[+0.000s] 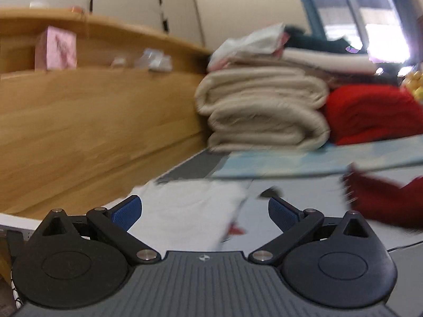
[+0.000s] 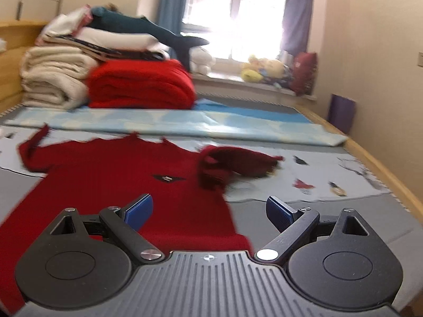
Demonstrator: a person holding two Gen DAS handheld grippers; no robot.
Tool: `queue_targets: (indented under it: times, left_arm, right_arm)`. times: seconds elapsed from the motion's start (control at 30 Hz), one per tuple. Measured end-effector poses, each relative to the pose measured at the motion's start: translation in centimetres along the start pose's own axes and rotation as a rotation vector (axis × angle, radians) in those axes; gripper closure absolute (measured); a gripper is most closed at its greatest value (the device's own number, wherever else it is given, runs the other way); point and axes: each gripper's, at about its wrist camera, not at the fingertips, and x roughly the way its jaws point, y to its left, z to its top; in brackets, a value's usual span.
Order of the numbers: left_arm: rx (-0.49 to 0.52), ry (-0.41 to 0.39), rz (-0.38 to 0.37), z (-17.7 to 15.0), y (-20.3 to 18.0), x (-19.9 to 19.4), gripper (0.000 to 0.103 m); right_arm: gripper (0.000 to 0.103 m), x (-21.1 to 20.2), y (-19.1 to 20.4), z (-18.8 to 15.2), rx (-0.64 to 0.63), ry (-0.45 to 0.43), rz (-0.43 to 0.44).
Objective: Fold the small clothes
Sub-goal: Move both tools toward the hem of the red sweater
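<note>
Right wrist view: the right gripper hangs spread wide and empty over a dark red sweater lying flat on the bed's pale sheet. Stacked cream blankets and a red blanket sit near the window. The left gripper, also wide apart, hovers above a white garment beside the wooden headboard.

Right claw spread wide, gripping nothing, above a dark red sweater. Sweater flat on the bed, one sleeve bunched. Folded red blanket and cream blanket stacked behind.
</note>
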Motion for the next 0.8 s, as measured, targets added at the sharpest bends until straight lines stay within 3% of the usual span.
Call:
queue_targets:
  times: [0.17,0.23,0.3,0.37,0.53,0.7,0.8]
  left_arm:
    - [-0.062,0.085,0.002,-3.5,4.4,5.9,0.0]
    - [-0.132,0.163,0.009,-4.7,5.0,5.9,0.002]
    - [-0.174,0.193,0.0,-4.8,4.3,3.4,0.002]
    - [-0.142,0.142,-0.031,-2.9,1.9,-0.6,0.002]
    - [-0.107,0.033,-0.204,4.1,-5.5,-8.8,0.001]
    - [-0.089,0.005,-0.347,10.9,-13.8,-17.6,0.001]
    - [-0.076,0.018,-0.442,12.7,-19.1,-23.1,0.0]
  right_arm:
    - [0.01,1.7,-0.5,-0.4,0.033,0.059,-0.037]
    - [0.01,2.3,0.1,-0.4,0.03,0.078,-0.029]
    - [0.01,2.6,0.7,-0.4,0.014,0.082,-0.017]
    - [0.01,2.6,1.2,-0.1,0.014,0.076,0.002]
    - [0.01,2.2,1.8,0.3,0.018,0.05,0.067]
    - [0.01,0.6,1.5,0.6,0.024,0.002,0.128]
    - [0.01,-0.7,0.8,0.5,0.038,-0.026,0.156]
